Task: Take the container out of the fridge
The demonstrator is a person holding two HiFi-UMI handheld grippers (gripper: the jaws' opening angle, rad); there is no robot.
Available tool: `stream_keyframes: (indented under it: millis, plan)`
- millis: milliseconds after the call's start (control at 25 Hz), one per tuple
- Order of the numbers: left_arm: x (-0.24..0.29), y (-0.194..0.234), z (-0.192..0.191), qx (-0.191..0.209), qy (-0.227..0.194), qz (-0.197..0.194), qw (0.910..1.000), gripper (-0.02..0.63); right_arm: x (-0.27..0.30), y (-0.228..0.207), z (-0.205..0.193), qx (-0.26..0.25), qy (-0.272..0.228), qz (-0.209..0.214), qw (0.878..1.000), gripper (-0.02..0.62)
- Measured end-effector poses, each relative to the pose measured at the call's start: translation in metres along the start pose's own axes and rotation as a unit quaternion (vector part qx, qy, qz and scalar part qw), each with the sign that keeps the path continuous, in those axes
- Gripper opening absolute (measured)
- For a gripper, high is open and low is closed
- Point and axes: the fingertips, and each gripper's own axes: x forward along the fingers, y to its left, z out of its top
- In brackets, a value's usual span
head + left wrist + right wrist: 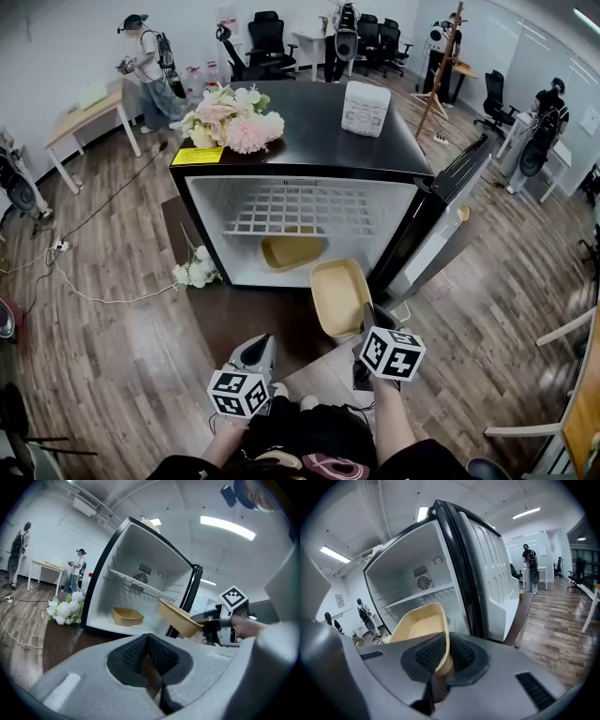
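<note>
**Fridge.** The fridge [309,131] stands on a dark worktop [234,314] at 12 o'clock from the person. Its door [441,211] is swung open toward 3 o'clock. On the black top, a bunch of pink and white flowers [234,117] lies at the 10 o'clock corner and a white box [366,108] at the 2 o'clock corner. A wire shelf [300,211] spans the white interior.

**Right gripper.** The right gripper [367,317] is closed on the container [339,295]. In the right gripper view, the pads [461,653] clamp the near rim of this shallow tan container [419,625], with one pad inside the wall and one outside.

**Container position.**
- The container is outside the fridge, held in the air just in front of the lower edge of the opening.
- In the head view it sits at 5 o'clock from the middle of the opening.
- In the left gripper view, the container [180,619] sits open side up and tilted, with the far end higher than the gripped end.

**Second container.** A second tan container [291,251] rests on the fridge floor under the shelf. It lies at 11 o'clock from the held one and is not touching it.

**Left gripper.** The left gripper [255,349] is fully closed and empty. In the left gripper view its pads [136,648] meet with nothing between them. It sits at 9 o'clock from the right gripper, well short of the fridge.

**Surroundings.** A bunch of white flowers [195,267] lies at 9 o'clock from the fridge base.
</note>
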Motion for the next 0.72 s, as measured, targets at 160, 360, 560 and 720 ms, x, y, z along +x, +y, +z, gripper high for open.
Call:
stream_keyframes:
  millis: [160, 360, 560, 720]
  plan:
    - [0.002, 0.004, -0.001, -0.002, 0.002, 0.001, 1.0, 0.009, 0.007, -0.004, -0.014, 0.001, 0.01, -0.006, 1.0, 0.029]
    - [0.001, 0.01, -0.003, -0.004, 0.005, 0.005, 1.0, 0.009, 0.015, -0.014, -0.036, -0.008, 0.032, -0.022, 0.999, 0.029]
    - [0.002, 0.016, -0.001, -0.003, 0.006, 0.01, 0.9999, 0.008, 0.024, -0.02, -0.049, -0.012, 0.043, -0.032, 0.998, 0.029]
    - [0.004, 0.019, 0.0, -0.002, 0.007, 0.013, 0.9999, 0.008, 0.032, -0.024, -0.059, -0.013, 0.053, -0.037, 0.998, 0.029]
